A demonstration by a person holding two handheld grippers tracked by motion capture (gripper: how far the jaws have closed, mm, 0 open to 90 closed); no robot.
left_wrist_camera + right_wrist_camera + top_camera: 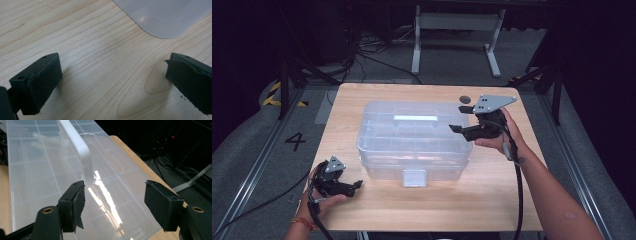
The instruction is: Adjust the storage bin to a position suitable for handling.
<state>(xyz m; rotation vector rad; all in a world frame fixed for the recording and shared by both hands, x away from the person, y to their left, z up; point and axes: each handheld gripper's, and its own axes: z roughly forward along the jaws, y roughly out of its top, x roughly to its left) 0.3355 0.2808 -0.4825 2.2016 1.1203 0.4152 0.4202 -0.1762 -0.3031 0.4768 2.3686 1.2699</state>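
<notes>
A clear plastic storage box (412, 137) with a lid, a white handle (415, 118) and a front latch (414, 177) sits mid-table. My right gripper (460, 119) hovers open at the box's right end, jaws pointing left over the lid edge. In the right gripper view the lid (50, 170) and the handle (77, 145) lie just beyond the open right gripper (115, 207). My left gripper (358, 185) rests open low at the table's front left, apart from the box. In the left gripper view the open left gripper (112, 80) frames bare wood, and a box corner (165, 15) shows ahead.
The wooden table (492, 200) has bare wood in front of and beside the box. A dark round mark (465, 99) lies at the back right. Beyond the table stand a white frame (457, 30), cables on the floor and dark stands at both sides.
</notes>
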